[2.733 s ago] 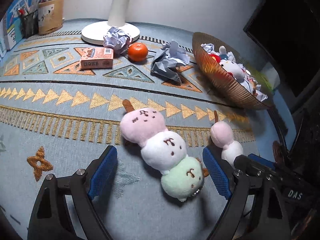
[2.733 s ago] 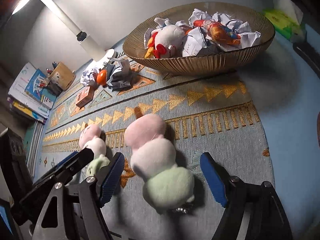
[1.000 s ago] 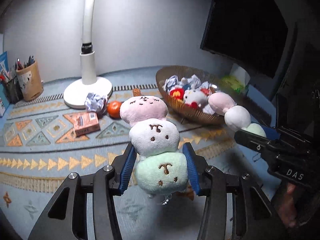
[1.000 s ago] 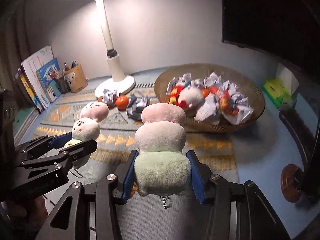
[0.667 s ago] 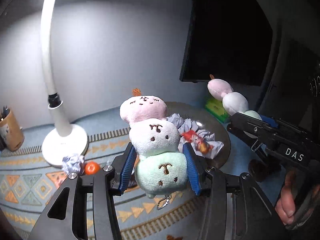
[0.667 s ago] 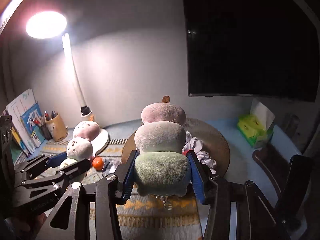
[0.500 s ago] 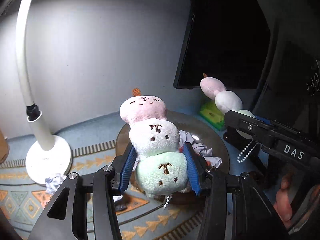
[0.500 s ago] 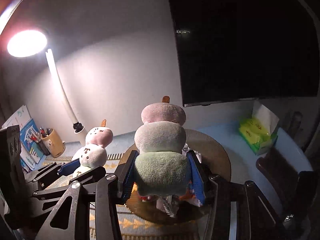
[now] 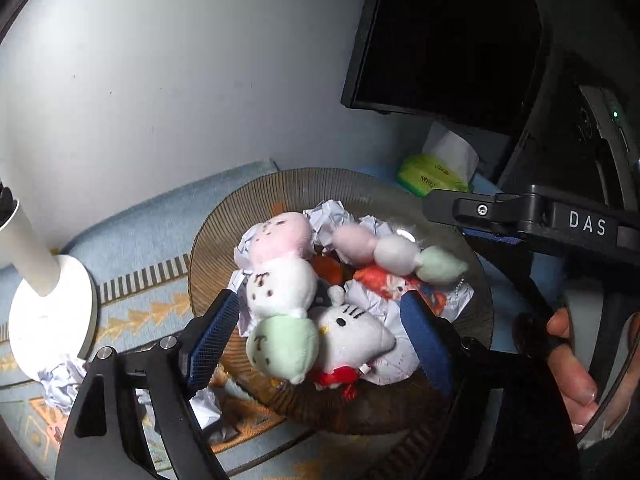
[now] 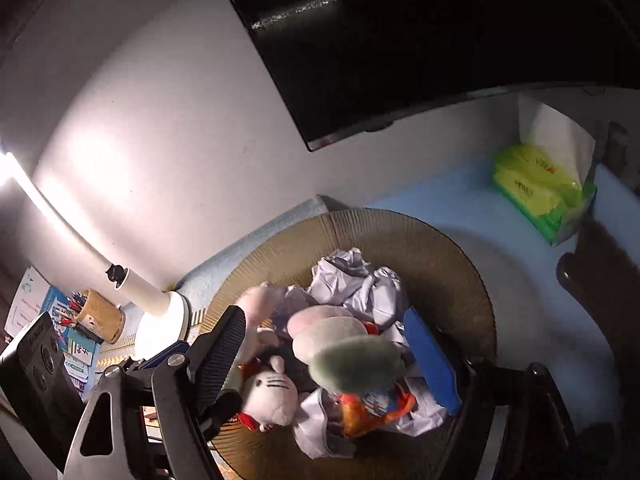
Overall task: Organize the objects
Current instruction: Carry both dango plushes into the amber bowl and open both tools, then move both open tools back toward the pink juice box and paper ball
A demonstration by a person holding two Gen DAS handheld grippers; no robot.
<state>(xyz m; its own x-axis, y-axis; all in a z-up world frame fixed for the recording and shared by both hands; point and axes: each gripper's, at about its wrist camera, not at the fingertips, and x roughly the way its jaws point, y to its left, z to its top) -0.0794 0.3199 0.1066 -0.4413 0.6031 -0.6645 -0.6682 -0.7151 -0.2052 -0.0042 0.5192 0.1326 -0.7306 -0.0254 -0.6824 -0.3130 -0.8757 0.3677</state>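
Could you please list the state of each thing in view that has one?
Left gripper: open, jaws just opened.
Right gripper: open, jaws just opened.
Faced dango plush: released, lying in basket.
Second dango plush: released, in basket.
Wicker basket: full.
Desk lamp: on.
Monitor: dark.

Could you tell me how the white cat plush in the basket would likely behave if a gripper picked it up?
The white cat plush looks soft and stuffed, so it would probably squash between pads and weigh little. Resting on crumpled paper in the basket, it may shift or tumble when nudged.
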